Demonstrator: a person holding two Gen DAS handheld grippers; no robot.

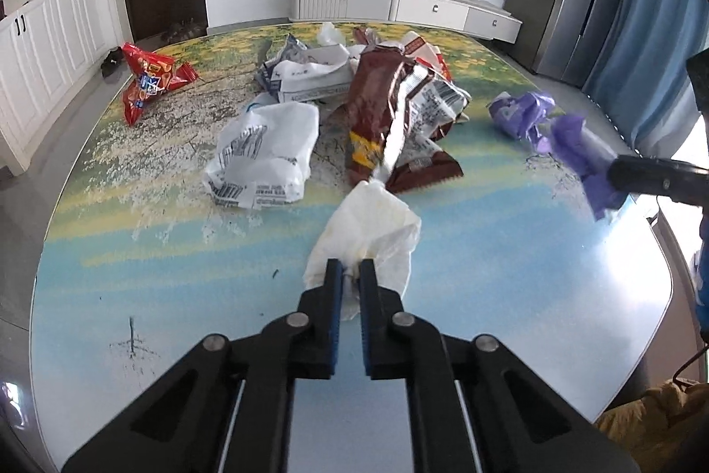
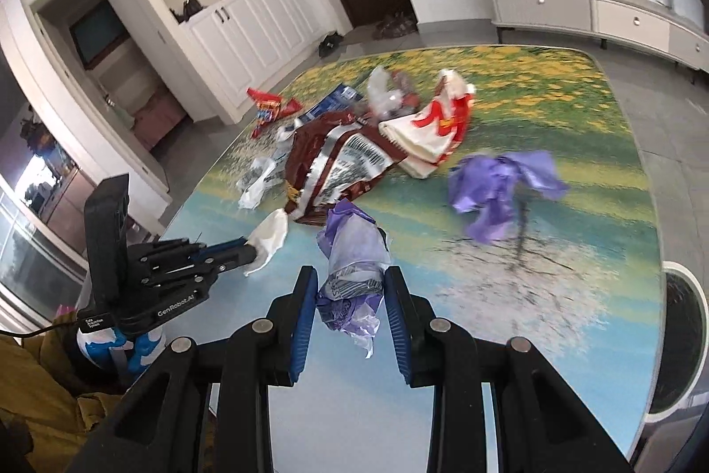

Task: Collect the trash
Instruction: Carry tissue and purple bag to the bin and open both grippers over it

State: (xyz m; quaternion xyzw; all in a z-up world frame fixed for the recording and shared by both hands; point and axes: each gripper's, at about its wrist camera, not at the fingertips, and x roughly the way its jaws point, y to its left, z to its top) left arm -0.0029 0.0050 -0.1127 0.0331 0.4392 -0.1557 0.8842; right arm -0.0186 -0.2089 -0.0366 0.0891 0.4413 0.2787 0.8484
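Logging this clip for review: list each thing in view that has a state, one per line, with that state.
Left gripper: jaws shut on the white tissue.
White tissue: crumpled, pinched at its near end.
Right gripper: jaws shut on the purple wrapper.
Purple wrapper: crumpled, held.
Purple bag: crumpled, loose on the table.
Brown snack bag: torn open, lying flat.
Red snack bag: lying on the table.

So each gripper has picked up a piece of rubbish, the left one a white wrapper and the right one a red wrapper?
Not quite. The right gripper holds a purple wrapper, not red, as the right wrist view shows. The left gripper does hold the white wrapper.
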